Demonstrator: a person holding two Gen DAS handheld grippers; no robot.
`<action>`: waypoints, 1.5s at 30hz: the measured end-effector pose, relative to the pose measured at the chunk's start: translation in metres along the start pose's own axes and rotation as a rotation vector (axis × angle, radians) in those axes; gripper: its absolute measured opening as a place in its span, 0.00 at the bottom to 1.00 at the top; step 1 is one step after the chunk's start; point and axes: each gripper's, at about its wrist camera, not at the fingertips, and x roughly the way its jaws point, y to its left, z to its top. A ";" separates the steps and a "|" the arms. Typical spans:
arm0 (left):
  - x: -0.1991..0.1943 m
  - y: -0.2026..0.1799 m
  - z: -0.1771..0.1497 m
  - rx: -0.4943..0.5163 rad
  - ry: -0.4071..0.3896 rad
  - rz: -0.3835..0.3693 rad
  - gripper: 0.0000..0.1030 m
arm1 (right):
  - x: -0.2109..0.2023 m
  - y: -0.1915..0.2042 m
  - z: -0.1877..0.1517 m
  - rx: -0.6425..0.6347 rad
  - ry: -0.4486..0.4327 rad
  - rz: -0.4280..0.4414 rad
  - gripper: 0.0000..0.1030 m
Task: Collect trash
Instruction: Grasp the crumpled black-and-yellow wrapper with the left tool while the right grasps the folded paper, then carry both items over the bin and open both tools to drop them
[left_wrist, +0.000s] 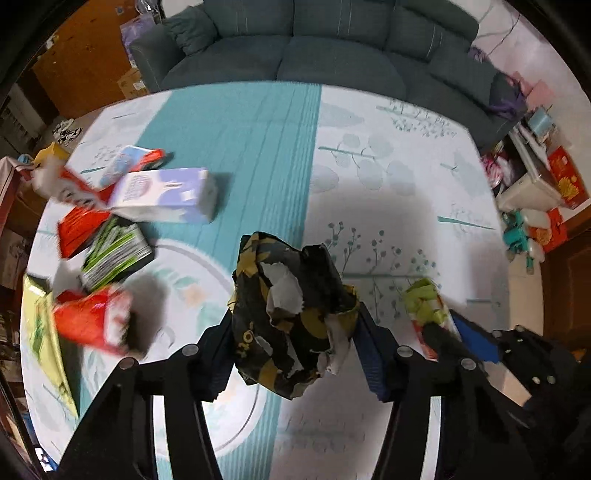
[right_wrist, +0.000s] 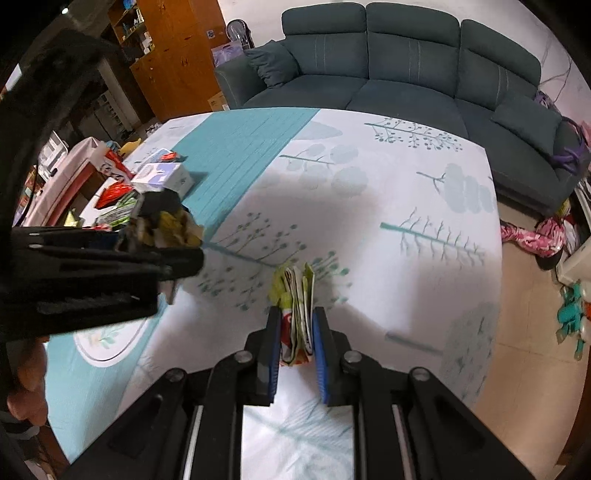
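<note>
Above the table (left_wrist: 388, 192), with its teal-and-white leaf-print cloth, we hold both grippers in the air. Our left gripper (left_wrist: 293, 332) pinches a crumpled black-and-yellow wrapper (left_wrist: 291, 314) between its two fingers; torn white paper shows in the wad's folds. The wad hangs clear of the cloth. Our right gripper (right_wrist: 297, 343) is closed on a folded green packet (right_wrist: 295, 314) with red and white print lower down (lettering too blurred to read), squeezed flat between the blue pads (right_wrist: 319, 354).

From the left wrist view the right gripper sits just beside the left one, to its right, with the green packet (left_wrist: 428, 306) sticking forward out of it.

On the table's left side lies a pile of litter: a pale purple box (left_wrist: 166, 195), red cartons (left_wrist: 81, 229), a green-and-white striped pack (left_wrist: 116, 254) and a red crumpled bag (left_wrist: 92, 321). The pile lies well apart from both held pieces.

Beyond the table stands a dark green sofa (right_wrist: 406, 62).
</note>
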 end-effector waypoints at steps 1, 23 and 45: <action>-0.010 0.005 -0.007 -0.002 -0.018 -0.005 0.54 | -0.005 0.004 -0.004 0.009 -0.004 0.008 0.15; -0.195 0.124 -0.198 -0.025 -0.239 -0.041 0.55 | -0.163 0.170 -0.096 0.077 -0.184 0.154 0.15; -0.132 0.227 -0.403 -0.018 -0.085 -0.023 0.55 | -0.118 0.319 -0.287 0.007 -0.019 0.095 0.15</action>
